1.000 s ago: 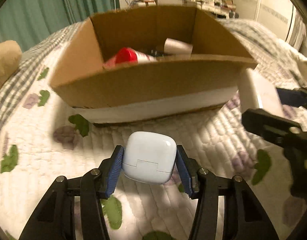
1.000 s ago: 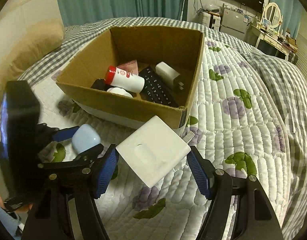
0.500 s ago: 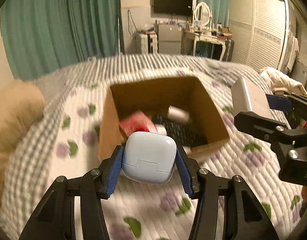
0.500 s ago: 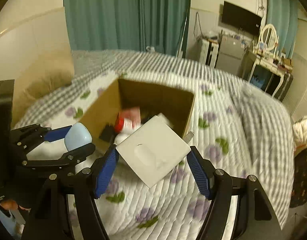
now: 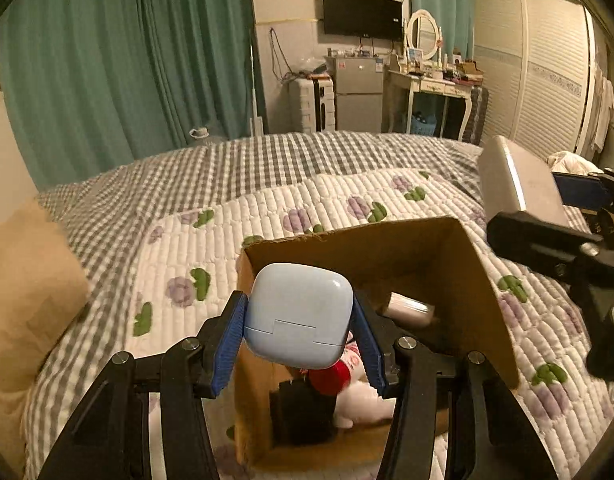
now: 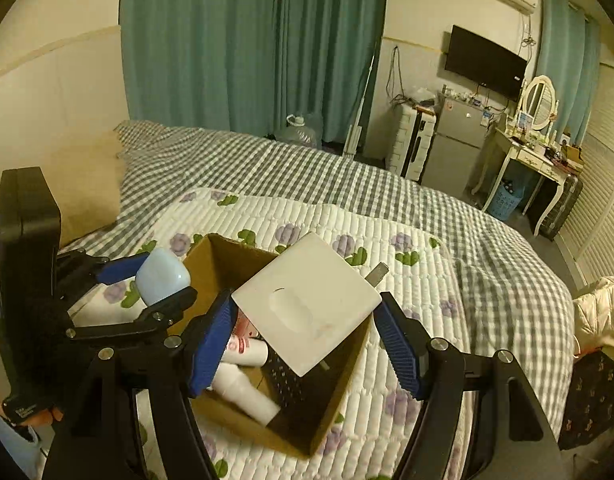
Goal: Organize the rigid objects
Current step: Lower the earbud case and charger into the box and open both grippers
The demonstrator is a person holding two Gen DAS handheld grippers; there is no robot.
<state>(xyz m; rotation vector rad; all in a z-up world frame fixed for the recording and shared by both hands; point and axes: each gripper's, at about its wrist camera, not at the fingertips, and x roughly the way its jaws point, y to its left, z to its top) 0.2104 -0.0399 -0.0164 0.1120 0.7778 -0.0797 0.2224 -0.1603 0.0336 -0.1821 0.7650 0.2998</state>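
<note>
Left wrist view: my left gripper was closed on a pale blue case, its blue pads pressing both sides. The case sat in the lower middle of the frame, in front of the open box. Inside the box I saw a bottle with a red cap at the lower centre, a white object just below it, and a pale roll to the right. The box stood on the quilt. At the right edge, my right gripper held a white charger.

Right wrist view: my right gripper was closed on the charger, which was tilted with one corner up, in the centre of the frame over the box. Its metal prong stuck out at the upper right. At the left of the frame, my left gripper held the case near the left edge of the box. A pillow lay at the far left.
</note>
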